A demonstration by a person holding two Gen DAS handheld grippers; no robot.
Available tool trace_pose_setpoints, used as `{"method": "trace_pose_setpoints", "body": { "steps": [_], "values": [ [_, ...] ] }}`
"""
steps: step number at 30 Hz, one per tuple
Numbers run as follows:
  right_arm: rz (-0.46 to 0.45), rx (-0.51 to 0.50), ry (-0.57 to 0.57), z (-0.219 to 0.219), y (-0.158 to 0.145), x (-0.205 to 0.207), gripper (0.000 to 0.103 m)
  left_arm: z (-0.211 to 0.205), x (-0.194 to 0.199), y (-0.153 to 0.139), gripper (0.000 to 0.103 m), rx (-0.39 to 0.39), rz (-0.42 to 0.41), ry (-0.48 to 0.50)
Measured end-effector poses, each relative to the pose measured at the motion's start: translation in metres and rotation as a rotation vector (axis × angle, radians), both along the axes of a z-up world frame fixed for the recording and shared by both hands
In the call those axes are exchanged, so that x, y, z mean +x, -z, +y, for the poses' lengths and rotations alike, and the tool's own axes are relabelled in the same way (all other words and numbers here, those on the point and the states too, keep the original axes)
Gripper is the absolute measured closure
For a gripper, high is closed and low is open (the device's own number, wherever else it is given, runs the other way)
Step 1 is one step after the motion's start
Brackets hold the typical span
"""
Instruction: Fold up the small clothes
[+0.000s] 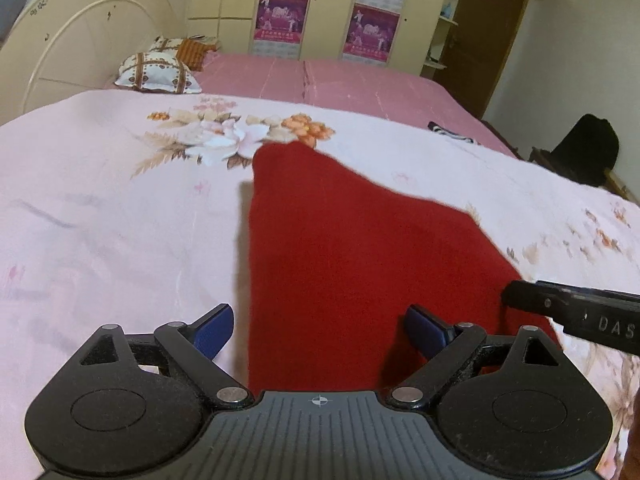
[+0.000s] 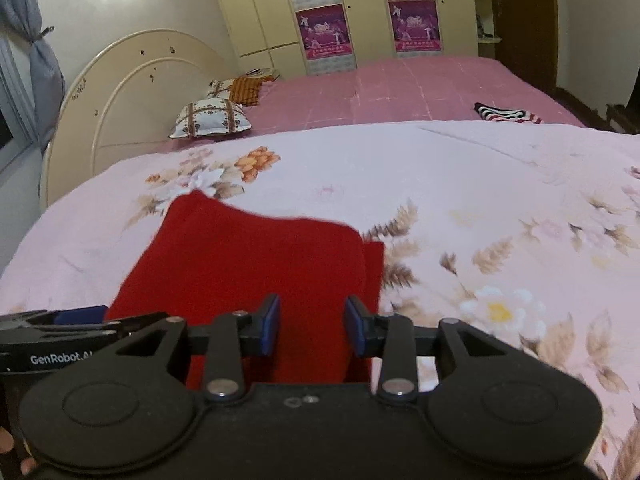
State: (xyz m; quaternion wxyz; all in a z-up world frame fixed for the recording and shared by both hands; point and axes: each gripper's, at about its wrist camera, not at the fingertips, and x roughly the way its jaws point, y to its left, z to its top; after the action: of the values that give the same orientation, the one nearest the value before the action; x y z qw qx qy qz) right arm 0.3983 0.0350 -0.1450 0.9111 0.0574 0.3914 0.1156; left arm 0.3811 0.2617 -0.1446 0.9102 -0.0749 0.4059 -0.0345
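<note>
Left gripper (image 1: 316,330) spread wide, blue pads (image 1: 214,330) apart, nothing between them touching; left pad over bare quilt, right pad over the red garment (image 1: 360,248). Right gripper (image 2: 312,328) narrower, jaws parted with a gap, red cloth seen through the gap, no pinch visible. Red garment lying flat on the floral quilt (image 1: 100,208), near edge under both grippers, far corner reaching the quilt's flower print (image 1: 224,136). Garment's right side showing a second layer edge in the right wrist view. Striped garment (image 2: 506,114) well beyond the red garment, on the pink sheet (image 2: 420,88) past the quilt's far edge. Patterned pillow (image 2: 210,118) far left of the red garment, against the cream headboard (image 2: 132,76).
</note>
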Motion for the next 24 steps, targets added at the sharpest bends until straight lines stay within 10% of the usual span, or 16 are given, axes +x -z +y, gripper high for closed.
{"method": "trace_pose_setpoints", "body": {
  "steps": [24],
  "values": [
    [0.002,-0.042,0.031,0.009,0.001,-0.067,0.065,-0.015,-0.058,-0.003,0.011,0.06,0.024,0.057]
  ]
}}
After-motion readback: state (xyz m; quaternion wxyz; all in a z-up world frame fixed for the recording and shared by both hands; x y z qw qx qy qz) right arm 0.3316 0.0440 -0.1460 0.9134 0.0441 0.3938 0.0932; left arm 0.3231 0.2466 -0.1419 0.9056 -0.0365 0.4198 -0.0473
